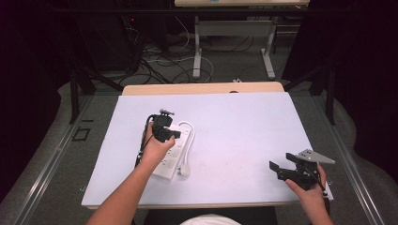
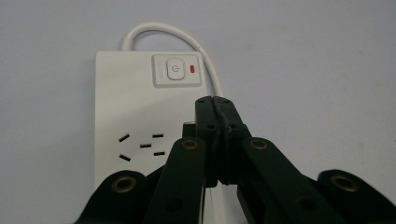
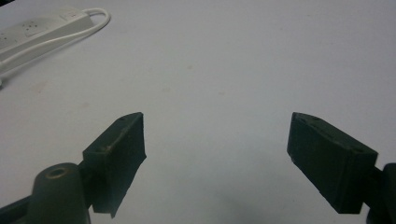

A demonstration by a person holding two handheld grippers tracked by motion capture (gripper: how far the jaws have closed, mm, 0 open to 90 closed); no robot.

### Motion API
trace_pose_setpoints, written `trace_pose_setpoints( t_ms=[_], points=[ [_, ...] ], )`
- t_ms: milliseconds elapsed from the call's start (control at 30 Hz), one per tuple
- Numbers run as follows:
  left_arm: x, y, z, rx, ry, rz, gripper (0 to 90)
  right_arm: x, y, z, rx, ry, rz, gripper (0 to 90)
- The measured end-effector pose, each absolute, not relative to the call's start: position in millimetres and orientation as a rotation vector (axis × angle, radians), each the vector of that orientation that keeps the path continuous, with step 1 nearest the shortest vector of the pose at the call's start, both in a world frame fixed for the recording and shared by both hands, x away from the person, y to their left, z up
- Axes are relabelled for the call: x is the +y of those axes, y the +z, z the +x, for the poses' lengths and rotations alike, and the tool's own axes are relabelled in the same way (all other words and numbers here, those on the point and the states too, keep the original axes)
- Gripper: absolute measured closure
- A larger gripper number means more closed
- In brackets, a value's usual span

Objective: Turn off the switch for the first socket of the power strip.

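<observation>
At the lower right of the high view, nearest you, your right gripper (image 1: pixel 281 171) rested low over the table (image 1: pixel 244 136) with its jaws wide apart and nothing between them; in the right gripper view the two blunt black pads (image 3: pixel 122 154) framed only bare, matte, pale lilac surface, so that hand looked parked out of the way rather than working. Farther in, left of centre in the high view, your left gripper (image 1: pixel 164 133) sat right over the power strip (image 1: pixel 170 161), and you held it nose-down, probably so the tips could press something on the strip's face. In the left gripper view its jaws were pressed together, tips meeting just below the power button (image 2: pixel 175 70); whether they touched the plastic, you could not tell from these frames. The strip was a smooth, glossy white slab with rounded corners, dark socket slots (image 2: pixel 142 145) at the left of that view, and a small red indicator (image 2: pixel 193 70) beside the button. Farthest off, its round white cable (image 2: pixel 187 39) looped out from the strip's end and curved back along its side towards the plug (image 1: pixel 184 169).
</observation>
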State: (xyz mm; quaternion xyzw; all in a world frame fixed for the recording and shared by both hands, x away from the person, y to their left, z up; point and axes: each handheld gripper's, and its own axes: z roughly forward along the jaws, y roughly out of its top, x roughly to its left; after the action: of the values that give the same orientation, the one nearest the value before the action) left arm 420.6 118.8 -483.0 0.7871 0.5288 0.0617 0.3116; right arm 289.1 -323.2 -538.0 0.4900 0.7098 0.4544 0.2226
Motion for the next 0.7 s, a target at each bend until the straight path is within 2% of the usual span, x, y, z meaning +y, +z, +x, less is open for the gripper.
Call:
trace_pose_setpoints(
  t_ms=[700],
  points=[
    [112.5,-500.1,426.1,1.459,0.123,2.168,90.0,-322.3,-538.7,289.9,1.966,1.267,1.351,18.7]
  ],
)
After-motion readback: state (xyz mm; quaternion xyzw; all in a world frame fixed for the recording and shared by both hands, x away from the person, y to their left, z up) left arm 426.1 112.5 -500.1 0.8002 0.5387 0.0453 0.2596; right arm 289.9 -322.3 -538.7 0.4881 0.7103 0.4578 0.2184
